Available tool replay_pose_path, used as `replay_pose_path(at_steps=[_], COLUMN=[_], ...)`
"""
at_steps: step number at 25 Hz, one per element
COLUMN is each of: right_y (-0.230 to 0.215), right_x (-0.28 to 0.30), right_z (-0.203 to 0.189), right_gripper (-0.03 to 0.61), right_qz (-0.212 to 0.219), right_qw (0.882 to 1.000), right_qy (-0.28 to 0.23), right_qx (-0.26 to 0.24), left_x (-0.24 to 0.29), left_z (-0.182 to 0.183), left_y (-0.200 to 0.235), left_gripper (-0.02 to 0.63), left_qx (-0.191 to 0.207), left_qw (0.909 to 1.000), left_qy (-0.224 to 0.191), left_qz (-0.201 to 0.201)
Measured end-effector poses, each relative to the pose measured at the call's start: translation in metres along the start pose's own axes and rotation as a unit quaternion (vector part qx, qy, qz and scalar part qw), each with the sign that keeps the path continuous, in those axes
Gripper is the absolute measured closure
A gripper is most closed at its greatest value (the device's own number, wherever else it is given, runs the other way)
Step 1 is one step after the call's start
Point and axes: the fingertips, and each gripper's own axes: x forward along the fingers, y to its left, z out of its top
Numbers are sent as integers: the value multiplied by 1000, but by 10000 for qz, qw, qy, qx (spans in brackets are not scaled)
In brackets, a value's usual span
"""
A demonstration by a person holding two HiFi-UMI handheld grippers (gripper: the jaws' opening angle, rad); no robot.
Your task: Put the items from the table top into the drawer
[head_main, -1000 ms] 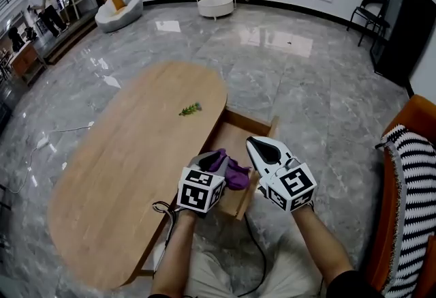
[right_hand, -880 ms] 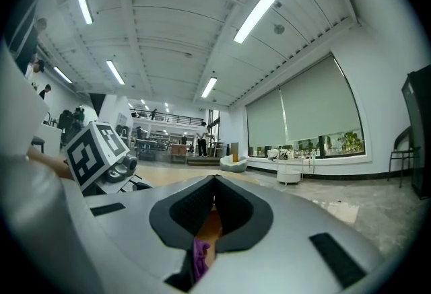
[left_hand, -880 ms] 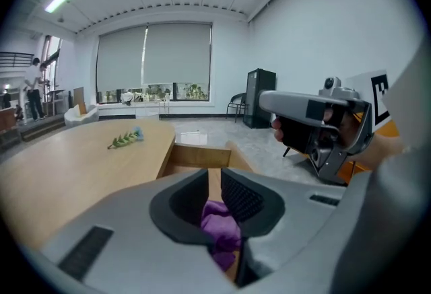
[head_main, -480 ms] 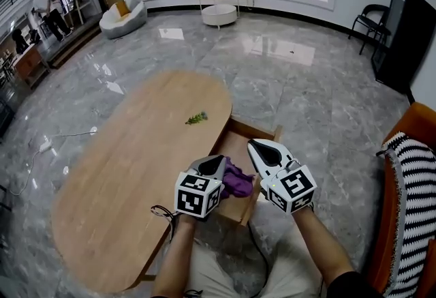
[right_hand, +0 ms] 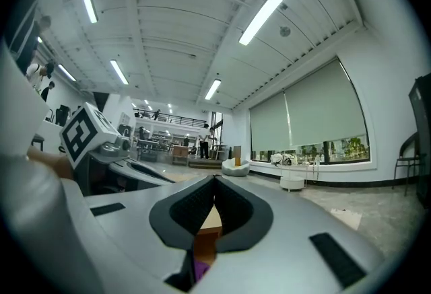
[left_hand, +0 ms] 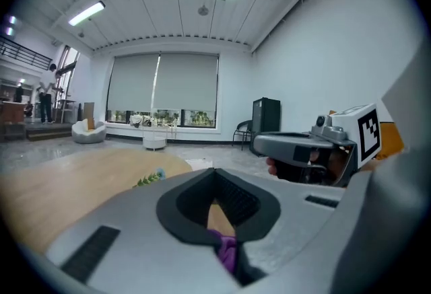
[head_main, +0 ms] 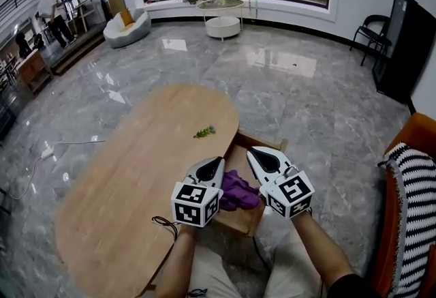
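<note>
A purple cloth (head_main: 240, 191) lies crumpled in the open wooden drawer (head_main: 248, 219) at the table's near right side. My left gripper (head_main: 214, 161) hovers above the drawer's left edge, shut and empty; through the slit of its jaws a bit of the purple cloth (left_hand: 226, 251) shows below. My right gripper (head_main: 252, 151) is also shut with nothing in it, level, just right of the cloth. A small green sprig (head_main: 204, 131) lies on the oval wooden table (head_main: 129, 181) ahead of the left gripper; the left gripper view shows the sprig (left_hand: 149, 179) too.
A black cable (head_main: 163, 223) hangs off the table's near edge. An orange chair with a striped cushion (head_main: 412, 201) stands at the right. Grey marble floor (head_main: 306, 106) surrounds the table; a white sofa (head_main: 127, 27) and a round white table (head_main: 223, 17) are far off.
The left gripper has lifted off the purple cloth and shut its jaws; the cloth stays in the drawer. The right gripper has shifted slightly.
</note>
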Motion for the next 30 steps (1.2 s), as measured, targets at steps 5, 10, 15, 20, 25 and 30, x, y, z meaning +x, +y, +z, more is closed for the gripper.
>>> replay_pose_path(at_steps=[5, 10, 15, 20, 25, 30], right_y=[6, 12, 19, 23, 22, 17], right_x=[15, 33, 51, 68, 84, 99], right_z=[5, 1, -1, -7, -17, -25], right_gripper=[565, 565, 565, 565, 565, 565], right_qz=[68, 170, 262, 265, 320, 252], right_qw=[10000, 9998, 9996, 9992, 9982, 9976], right_qy=[-28, 28, 109, 258, 497, 642], right_qx=[-30, -40, -61, -134, -140, -78], left_x=[-9, -14, -20, -25, -26, -27], left_z=[10, 13, 18, 23, 22, 20], left_y=[14, 28, 43, 58, 66, 72], left_gripper=[609, 609, 609, 609, 609, 609], left_qx=[61, 132, 51, 58, 43, 92], left_qw=[9999, 9994, 9991, 9987, 9985, 9983], left_qy=[-99, -248, -356, -457, -509, -561], left_qz=[78, 211, 238, 236, 177, 122])
